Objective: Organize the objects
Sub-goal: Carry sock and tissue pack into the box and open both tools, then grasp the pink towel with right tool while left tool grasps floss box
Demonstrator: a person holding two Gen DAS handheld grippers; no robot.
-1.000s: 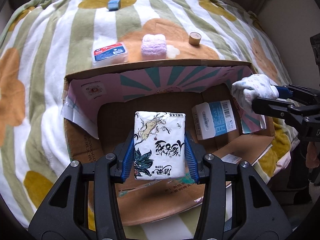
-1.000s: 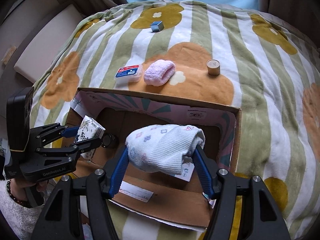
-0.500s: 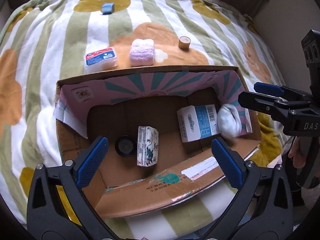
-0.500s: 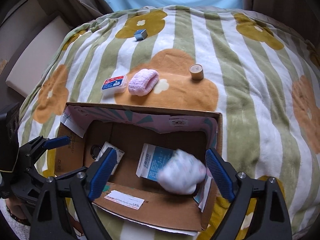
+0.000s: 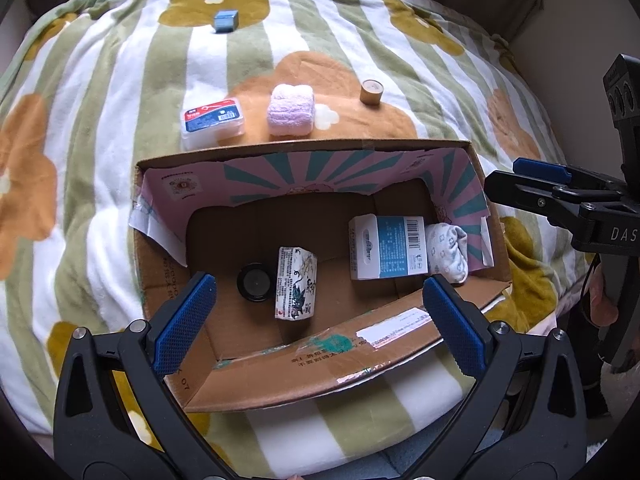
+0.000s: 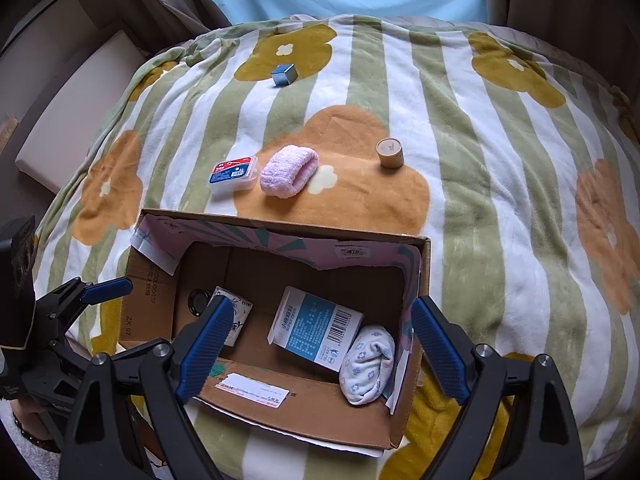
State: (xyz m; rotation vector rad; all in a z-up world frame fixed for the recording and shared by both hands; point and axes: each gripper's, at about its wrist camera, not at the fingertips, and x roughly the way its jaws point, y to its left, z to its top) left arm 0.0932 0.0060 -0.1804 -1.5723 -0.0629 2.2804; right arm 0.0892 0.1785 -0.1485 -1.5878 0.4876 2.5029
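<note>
Left wrist view: both of my grippers hang released over the cardboard box (image 5: 280,364), holding nothing.

My left gripper (image 5: 318,322) has its jaws spread wide; between them and just ahead lie the tissue pack (image 5: 296,283) and a black round lid (image 5: 254,281) beside it; ahead toward the right jaw sit the blue-and-white carton (image 5: 390,247) and the white patterned sock (image 5: 447,249), touching; my right gripper (image 6: 322,346) is likewise spread, with carton and sock between its jaws; beyond the box, on the striped blanket (image 6: 500,184), rest the plastic case (image 6: 233,173), pink towel (image 6: 289,171), small cylinder (image 6: 389,153) and blue cube (image 6: 284,75).
</note>
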